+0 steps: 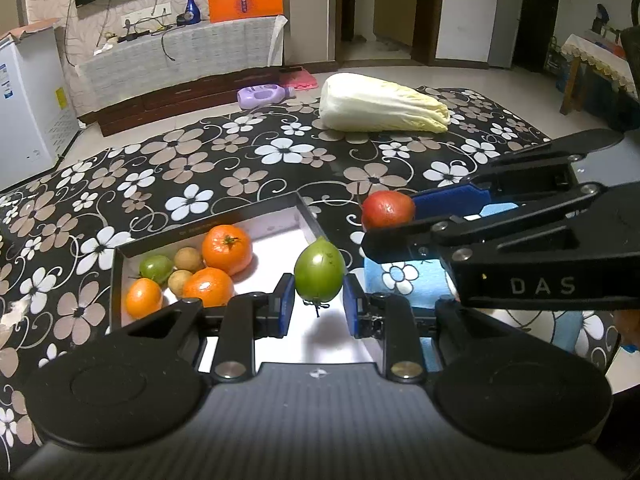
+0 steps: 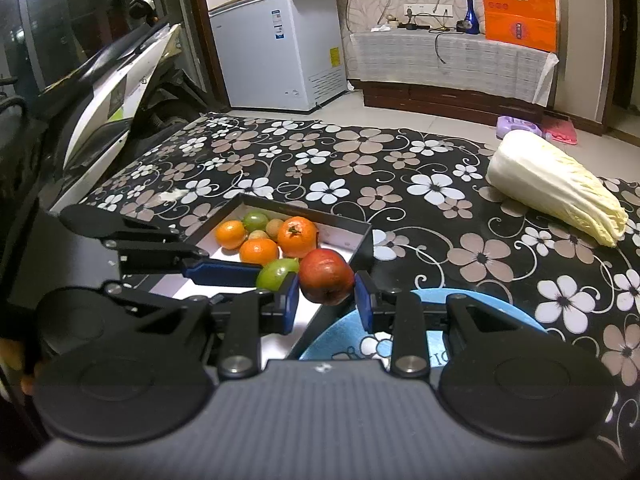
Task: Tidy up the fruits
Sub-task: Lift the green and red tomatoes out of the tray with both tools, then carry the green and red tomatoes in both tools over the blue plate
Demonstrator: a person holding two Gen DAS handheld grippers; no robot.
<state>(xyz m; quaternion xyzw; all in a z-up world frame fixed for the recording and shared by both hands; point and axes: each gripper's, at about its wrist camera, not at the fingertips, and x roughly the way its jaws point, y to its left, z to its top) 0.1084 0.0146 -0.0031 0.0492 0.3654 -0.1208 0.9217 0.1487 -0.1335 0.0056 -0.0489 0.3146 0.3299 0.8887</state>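
My left gripper (image 1: 319, 304) is shut on a green fruit (image 1: 319, 273) and holds it above the black box (image 1: 208, 224) with a white floor. The box holds oranges (image 1: 226, 249), a small green fruit (image 1: 156, 269) and small brown fruits (image 1: 188, 260). My right gripper (image 2: 326, 302) is shut on a red fruit (image 2: 326, 276), held over the box's right edge (image 2: 360, 240). The right gripper also shows in the left wrist view (image 1: 404, 216), holding the red fruit (image 1: 387, 209). The left gripper's blue pad (image 2: 224, 272) and green fruit (image 2: 276, 274) show in the right wrist view.
A blue plate (image 2: 480, 304) lies right of the box on the flowered black cloth (image 1: 240, 160). A napa cabbage (image 1: 380, 104) lies at the far side. A purple bottle (image 1: 260, 94) lies on the floor, and a white freezer (image 2: 280, 40) stands beyond.
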